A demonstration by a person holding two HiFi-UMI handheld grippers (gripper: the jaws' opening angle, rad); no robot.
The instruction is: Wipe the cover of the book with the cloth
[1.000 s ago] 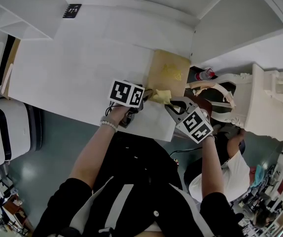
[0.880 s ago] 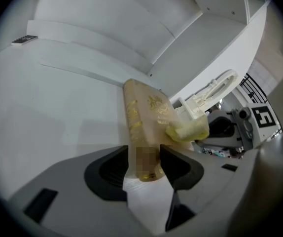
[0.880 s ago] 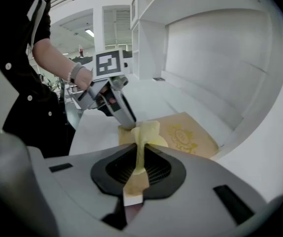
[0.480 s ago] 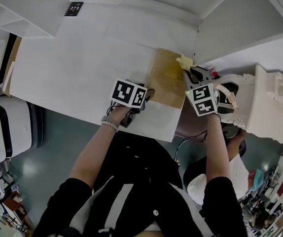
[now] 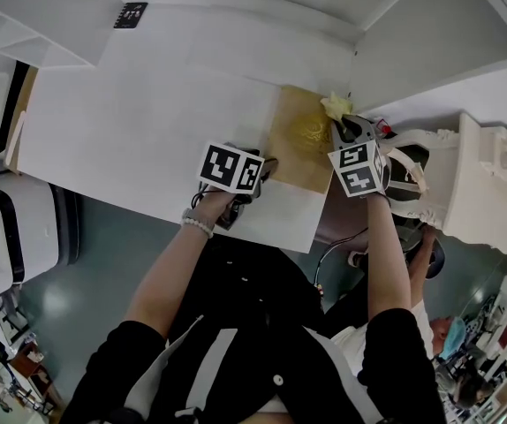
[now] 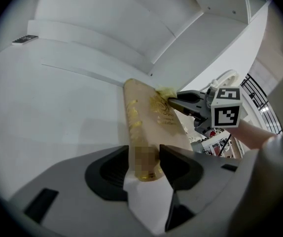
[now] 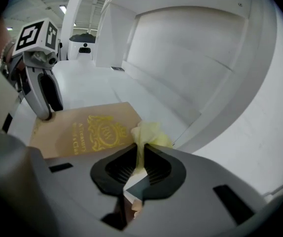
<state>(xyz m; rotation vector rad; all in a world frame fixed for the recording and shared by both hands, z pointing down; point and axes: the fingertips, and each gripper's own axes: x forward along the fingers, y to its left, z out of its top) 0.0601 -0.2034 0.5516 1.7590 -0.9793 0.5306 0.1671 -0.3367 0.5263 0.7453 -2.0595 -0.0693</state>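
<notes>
A tan book with gold print lies at the right end of the white table. My left gripper is shut on the book's near spine edge, one pad on each side, pinning it. My right gripper is shut on a bunched yellow cloth. The cloth rests at the book's far right corner, just beyond the gold emblem. Seen along the left gripper, the right gripper reaches in from the right with the cloth at its tip. The right gripper view shows the left gripper standing on the book's far edge.
The table's right edge runs just past the book. Beyond it stands an ornate white chair. A white wall shelf hangs at the upper left, and a small marker tag lies at the table's back. A person is at the lower right.
My right gripper has carried the cloth from the book's near edge up across the cover to its far right corner. The left gripper has kept its hold in place.
</notes>
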